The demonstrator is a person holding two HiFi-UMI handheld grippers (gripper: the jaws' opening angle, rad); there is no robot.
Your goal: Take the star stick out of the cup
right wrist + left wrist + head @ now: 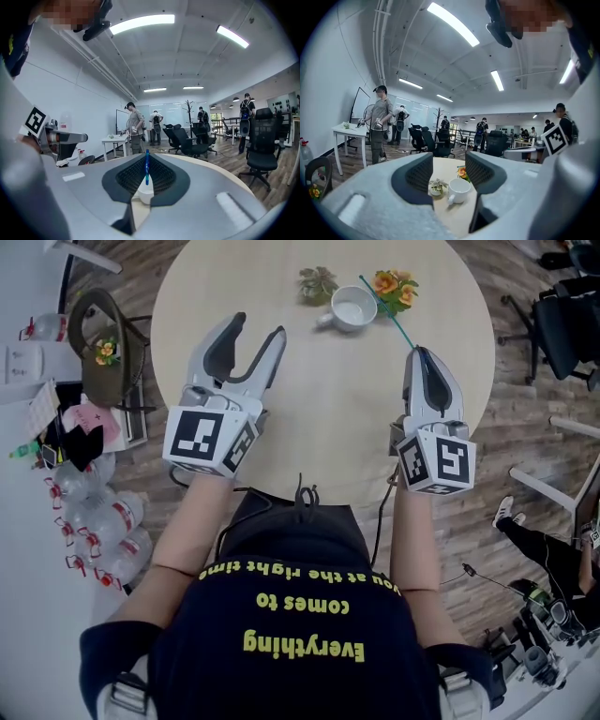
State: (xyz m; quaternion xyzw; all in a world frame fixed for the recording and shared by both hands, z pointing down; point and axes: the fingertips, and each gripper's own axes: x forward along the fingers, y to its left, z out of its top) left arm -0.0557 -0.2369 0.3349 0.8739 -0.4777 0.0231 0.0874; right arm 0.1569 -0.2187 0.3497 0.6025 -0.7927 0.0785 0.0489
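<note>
Star stick (pixel 386 313): 1 thin, light, slightly springy rod, likely slippery, best pinched low on its shaft; clamped in right tool (pixel 415 351), slanting beside cup (pixel 352 307) on counter (pixel 319 427); left tool (pixel 260 327) apart, empty.

Bright, even light falls from ceiling strip lights (pixel 452 23); both gripper views bend strongly at dark, vignetted edges.

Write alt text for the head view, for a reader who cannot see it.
The right gripper is shut on a thin teal stick slanting past a white cup on a round table. The left gripper is open and empty. Two small flower ornaments flank the cup.
</note>
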